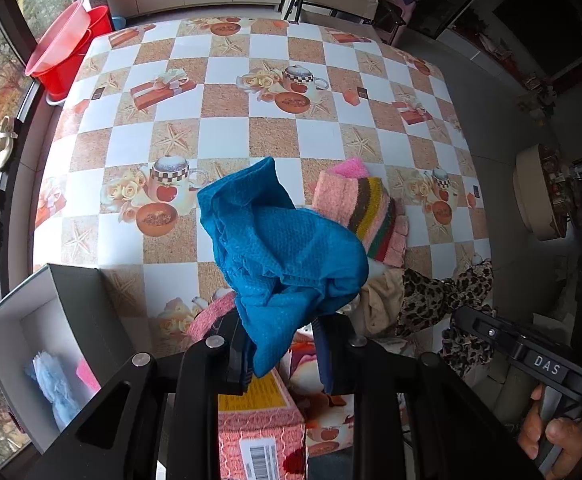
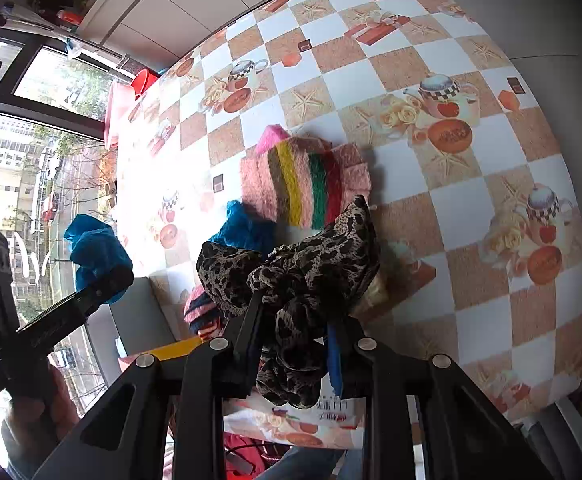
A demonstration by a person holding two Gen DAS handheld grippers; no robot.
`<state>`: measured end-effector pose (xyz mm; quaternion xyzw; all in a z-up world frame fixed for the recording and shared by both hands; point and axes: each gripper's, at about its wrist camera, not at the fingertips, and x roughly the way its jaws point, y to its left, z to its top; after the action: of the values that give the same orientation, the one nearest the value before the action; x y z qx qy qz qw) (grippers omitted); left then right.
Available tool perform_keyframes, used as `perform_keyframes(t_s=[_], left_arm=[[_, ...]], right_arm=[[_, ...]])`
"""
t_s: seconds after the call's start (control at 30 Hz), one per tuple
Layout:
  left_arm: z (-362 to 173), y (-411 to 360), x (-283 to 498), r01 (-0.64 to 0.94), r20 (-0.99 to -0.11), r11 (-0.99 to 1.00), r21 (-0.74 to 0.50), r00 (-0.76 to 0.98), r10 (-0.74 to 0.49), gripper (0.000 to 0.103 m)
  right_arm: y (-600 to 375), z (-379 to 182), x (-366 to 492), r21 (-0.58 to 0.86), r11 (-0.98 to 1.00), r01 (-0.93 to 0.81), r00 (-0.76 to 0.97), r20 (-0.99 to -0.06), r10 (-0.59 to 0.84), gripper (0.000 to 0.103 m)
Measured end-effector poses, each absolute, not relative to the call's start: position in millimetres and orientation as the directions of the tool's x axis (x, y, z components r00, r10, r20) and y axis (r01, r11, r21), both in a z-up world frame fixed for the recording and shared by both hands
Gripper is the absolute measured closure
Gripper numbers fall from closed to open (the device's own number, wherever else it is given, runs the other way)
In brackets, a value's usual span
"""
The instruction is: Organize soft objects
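Checkered table (image 1: 227, 136) wide open toward twelve o'clock, your left gripper (image 1: 283, 354) clamped on blue cloth (image 1: 287, 248), grey box (image 1: 63, 320) at eight, your right gripper (image 2: 291, 344) pinching leopard scarf (image 2: 307, 272), striped knit (image 2: 303, 184) at twelve.

White capitals reading "DAS" stand on a small plate on the right gripper (image 1: 503, 344)'s black body, seen from the left wrist. A barcode label (image 1: 259, 460) on the pink box (image 1: 261, 436) below is too small to read.

Waffle-weave blue cloth (image 1: 287, 256) – glossy tablecloth (image 1: 227, 128)
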<state>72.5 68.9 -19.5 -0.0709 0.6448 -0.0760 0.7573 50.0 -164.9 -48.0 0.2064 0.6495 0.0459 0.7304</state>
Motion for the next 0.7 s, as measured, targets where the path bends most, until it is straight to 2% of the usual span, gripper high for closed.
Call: perform_keyframes(t_s=[0.7], left_arm=[[10.2,84.6,-18.8,0.110,-0.960,0.975,-0.191,0.186,-0.209,0.076]], right_arm=[[-127.8,-22.4,-20.3,0.307,0.939,0.154,0.185,-0.943,0.278,0.075]])
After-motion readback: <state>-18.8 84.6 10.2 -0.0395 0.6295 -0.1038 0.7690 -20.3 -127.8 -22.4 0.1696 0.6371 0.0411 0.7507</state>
